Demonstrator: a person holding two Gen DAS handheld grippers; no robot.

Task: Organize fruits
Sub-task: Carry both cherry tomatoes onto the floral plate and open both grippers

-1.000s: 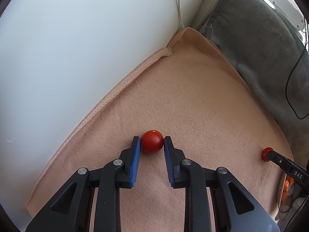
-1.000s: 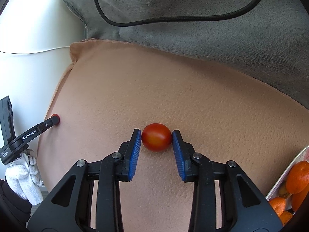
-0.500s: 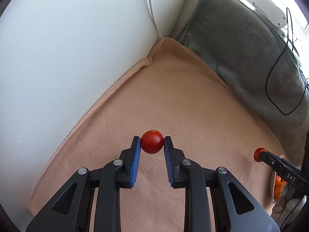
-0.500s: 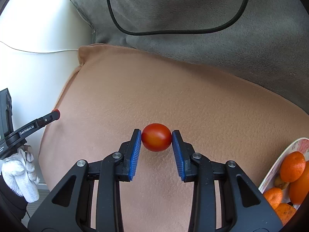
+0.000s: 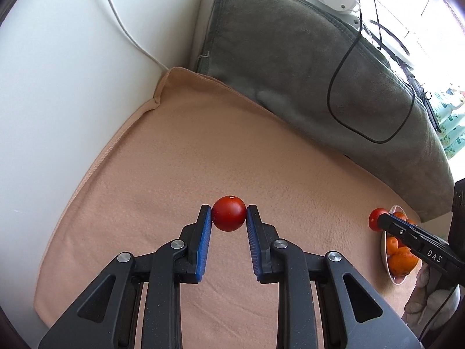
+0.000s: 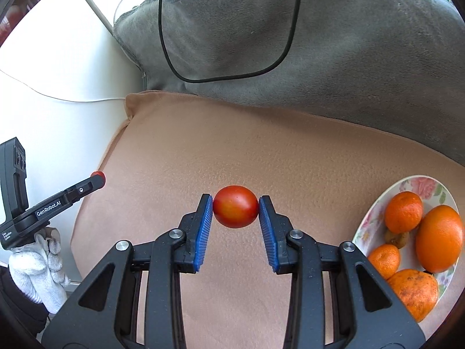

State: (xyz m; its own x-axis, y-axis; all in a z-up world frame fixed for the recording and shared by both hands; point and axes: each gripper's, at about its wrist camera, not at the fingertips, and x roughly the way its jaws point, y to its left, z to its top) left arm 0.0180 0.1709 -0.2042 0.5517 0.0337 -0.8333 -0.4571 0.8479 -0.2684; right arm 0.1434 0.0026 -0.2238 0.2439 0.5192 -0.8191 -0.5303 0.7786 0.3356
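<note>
1. Our left gripper (image 5: 228,218) has matte black plastic arms with triangular cut-outs, and blue ribbed pads (image 5: 203,242) line the inner faces of its fingers.
2. Round silver screws (image 5: 178,244) sit at its joints.
3. Our right gripper (image 6: 235,208) has the same build: black frame, blue ribbed pads (image 6: 268,232), silver screws (image 6: 296,234).
4. Seen from the side, one bears white lettering "GenRobot.AI", the other "DAS".
5. We wear a white knit glove (image 6: 40,267) on the left hand, above a dark sleeve.

Both wrist views overlook cloth (image 5: 261,160).
</note>
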